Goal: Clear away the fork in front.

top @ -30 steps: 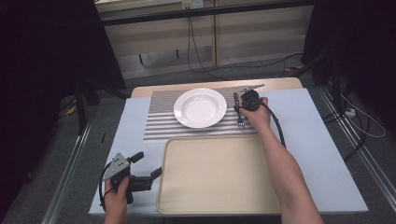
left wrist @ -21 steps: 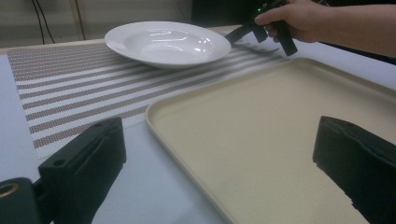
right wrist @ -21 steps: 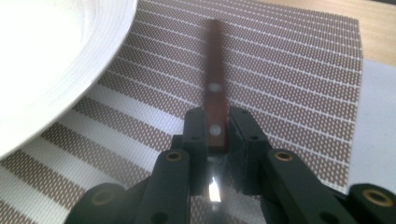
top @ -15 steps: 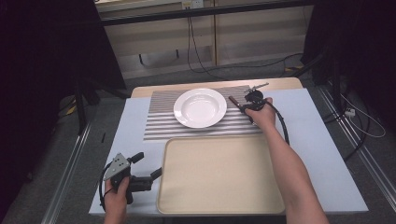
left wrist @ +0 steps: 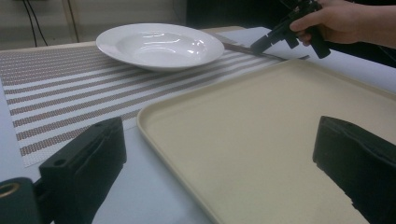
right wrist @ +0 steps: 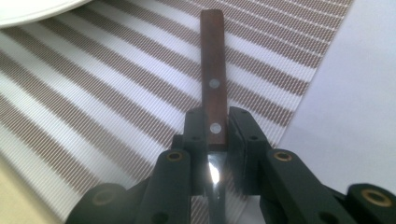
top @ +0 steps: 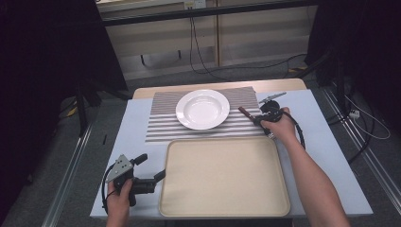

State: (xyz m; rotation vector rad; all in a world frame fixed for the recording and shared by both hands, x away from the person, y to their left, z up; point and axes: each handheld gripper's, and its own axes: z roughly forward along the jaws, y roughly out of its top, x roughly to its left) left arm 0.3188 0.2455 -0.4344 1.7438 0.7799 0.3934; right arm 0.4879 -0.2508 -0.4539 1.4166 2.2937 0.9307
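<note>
My right gripper (top: pixel 257 119) (right wrist: pixel 215 127) is shut on a wooden-handled utensil (top: pixel 246 112) (right wrist: pixel 212 70). It is held over the right edge of the striped placemat (top: pixel 161 124) (right wrist: pixel 93 93), with the brown riveted handle pointing toward the white plate (top: pixel 202 109) and the shiny metal part running back between the jaws. My left gripper (top: pixel 152 166) (left wrist: pixel 219 158) is open and holds nothing, at the front left corner of the beige tray (top: pixel 222 208). In the left gripper view, the right gripper (left wrist: pixel 271 39) hovers beyond the tray (left wrist: pixel 154 116), next to the plate (left wrist: pixel 159 44).
The beige tray is empty and takes up the front middle of the pale blue table (top: pixel 326 142). The deep white plate is empty and sits on the placemat (left wrist: pixel 56 88) at the back. Cables and dark frames lie on the floor beyond the table.
The right hand has moved right and nearer to the tray, carrying the utensil off the mat beside the plate. Its handle now points left. The left gripper has stayed still.
</note>
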